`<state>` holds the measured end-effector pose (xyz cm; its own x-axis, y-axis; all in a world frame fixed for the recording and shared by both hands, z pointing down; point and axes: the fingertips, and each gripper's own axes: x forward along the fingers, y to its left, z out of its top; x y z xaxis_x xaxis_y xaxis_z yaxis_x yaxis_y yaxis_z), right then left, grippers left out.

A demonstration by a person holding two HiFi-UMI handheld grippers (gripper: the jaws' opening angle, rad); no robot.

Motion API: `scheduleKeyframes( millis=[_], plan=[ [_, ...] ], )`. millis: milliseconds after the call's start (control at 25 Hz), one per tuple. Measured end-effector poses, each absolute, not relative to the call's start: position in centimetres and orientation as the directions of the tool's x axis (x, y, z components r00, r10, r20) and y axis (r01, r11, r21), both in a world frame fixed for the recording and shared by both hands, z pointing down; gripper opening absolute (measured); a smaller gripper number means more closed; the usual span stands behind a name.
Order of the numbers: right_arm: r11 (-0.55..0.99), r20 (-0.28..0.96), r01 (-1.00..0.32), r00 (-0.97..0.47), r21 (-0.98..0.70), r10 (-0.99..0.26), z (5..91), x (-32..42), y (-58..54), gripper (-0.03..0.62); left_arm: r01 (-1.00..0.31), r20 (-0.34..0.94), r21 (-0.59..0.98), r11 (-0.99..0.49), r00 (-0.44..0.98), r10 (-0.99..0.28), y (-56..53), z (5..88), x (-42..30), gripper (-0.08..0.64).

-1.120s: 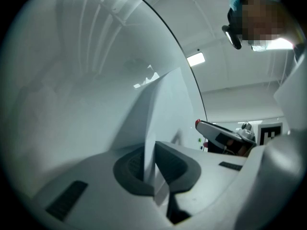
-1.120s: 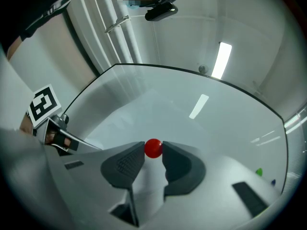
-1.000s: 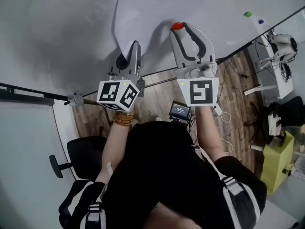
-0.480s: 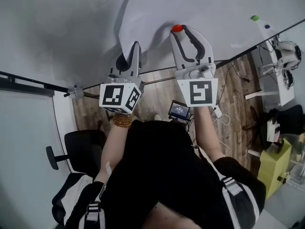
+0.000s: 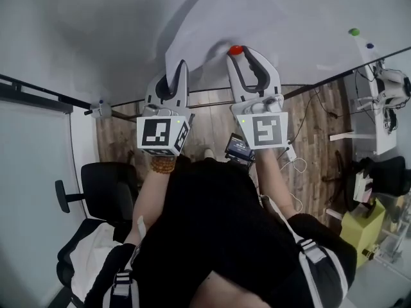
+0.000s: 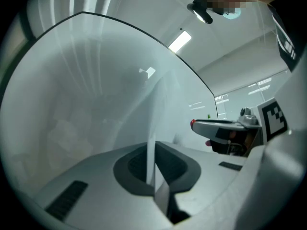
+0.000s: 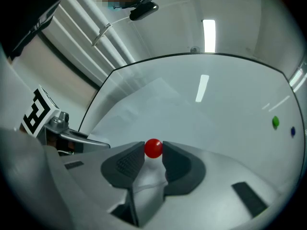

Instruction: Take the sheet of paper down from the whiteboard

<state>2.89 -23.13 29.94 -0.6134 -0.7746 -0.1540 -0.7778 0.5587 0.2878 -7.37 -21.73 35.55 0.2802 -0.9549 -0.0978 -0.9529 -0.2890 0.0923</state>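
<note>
A white sheet of paper (image 5: 257,18) lies against the whiteboard (image 5: 83,31), its lower left corner lifted off the board. My left gripper (image 5: 178,66) is shut on that corner; in the left gripper view the paper's edge (image 6: 151,152) stands thin between the closed pads. To its right, my right gripper (image 5: 236,51) is shut on a small red magnet (image 5: 236,49). The right gripper view shows the red ball (image 7: 153,148) pinched between both dark pads. I cannot tell whether the magnet still touches the board.
A green magnet (image 5: 354,32) and a blue magnet (image 5: 369,45) sit on the board at the far right. The board's bottom rail (image 5: 212,98) runs below the grippers. A black office chair (image 5: 96,197) stands at the left, a desk with gear (image 5: 385,95) at the right.
Both grippers have sunk a little along the board and rolled slightly. The left one kept hold of the paper corner, the right one of the red magnet.
</note>
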Motion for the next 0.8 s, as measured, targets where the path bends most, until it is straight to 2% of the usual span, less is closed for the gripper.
scheduleKeyframes(
  millis=[320, 800],
  plan=[
    [0.593, -0.147, -0.766, -0.635, 0.247, -0.758, 32.7, 1.7, -22.0, 0.114, -0.982, -0.062, -0.009, -0.191, 0.191, -0.980, -20.1, 37.0, -7.7, 0.011],
    [0.657, -0.108, -0.712, -0.694, 0.246, -0.712, 34.6, 0.8, -21.1, 0.110, -0.995, -0.035, -0.007, -0.100, 0.100, -0.994, -19.0, 37.8, -7.6, 0.011]
  ],
)
